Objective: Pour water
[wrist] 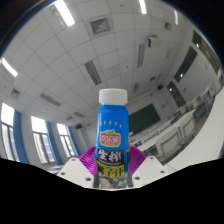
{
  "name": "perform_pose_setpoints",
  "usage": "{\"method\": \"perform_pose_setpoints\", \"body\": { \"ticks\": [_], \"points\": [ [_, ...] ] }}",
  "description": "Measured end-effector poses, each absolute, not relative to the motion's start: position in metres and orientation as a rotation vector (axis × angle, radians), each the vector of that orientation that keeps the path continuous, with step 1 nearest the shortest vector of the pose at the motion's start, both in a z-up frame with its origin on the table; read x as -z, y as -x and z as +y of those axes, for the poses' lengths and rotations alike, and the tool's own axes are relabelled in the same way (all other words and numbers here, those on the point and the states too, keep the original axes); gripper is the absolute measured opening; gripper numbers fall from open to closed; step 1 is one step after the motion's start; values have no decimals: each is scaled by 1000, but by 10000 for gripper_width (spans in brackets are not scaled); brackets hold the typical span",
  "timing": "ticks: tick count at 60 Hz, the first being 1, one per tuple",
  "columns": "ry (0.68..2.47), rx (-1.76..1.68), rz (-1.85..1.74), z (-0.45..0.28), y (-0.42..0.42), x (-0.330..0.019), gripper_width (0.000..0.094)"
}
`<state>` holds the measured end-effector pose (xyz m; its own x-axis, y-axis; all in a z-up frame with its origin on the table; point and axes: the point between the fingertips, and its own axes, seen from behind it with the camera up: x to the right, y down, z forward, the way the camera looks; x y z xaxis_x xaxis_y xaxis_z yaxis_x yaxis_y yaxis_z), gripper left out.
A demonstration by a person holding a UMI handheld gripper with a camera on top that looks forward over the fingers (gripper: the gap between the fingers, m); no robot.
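Observation:
A bottle with a light blue cap and a blue, red and yellow label stands upright between my fingers. My gripper is shut on the bottle, with the magenta pads pressed against its lower sides. The gripper points steeply upward, so the bottle shows against the ceiling. The bottle's base is hidden below the fingers.
Above is a white tiled ceiling with long strip lights. Windows line the left wall and a dark board shows on the far wall to the right.

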<state>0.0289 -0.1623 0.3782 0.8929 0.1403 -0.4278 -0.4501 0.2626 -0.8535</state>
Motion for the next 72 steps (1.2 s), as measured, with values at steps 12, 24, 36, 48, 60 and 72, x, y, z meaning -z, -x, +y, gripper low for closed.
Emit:
{"method": "perform_pose_setpoints", "body": {
  "ticks": [12,24,36,48,60,72],
  "points": [
    [1476,184,124,-185,-164,-287,371],
    [1719,143,148,-197,-200,-168,373],
    [1723,123,152,-238,-201,-168,378],
    [1780,184,124,-259,-202,-175,806],
    [1792,158,145,-331,-204,-201,854],
    [1777,39,109,-424,-151,-220,847]
  ]
}}
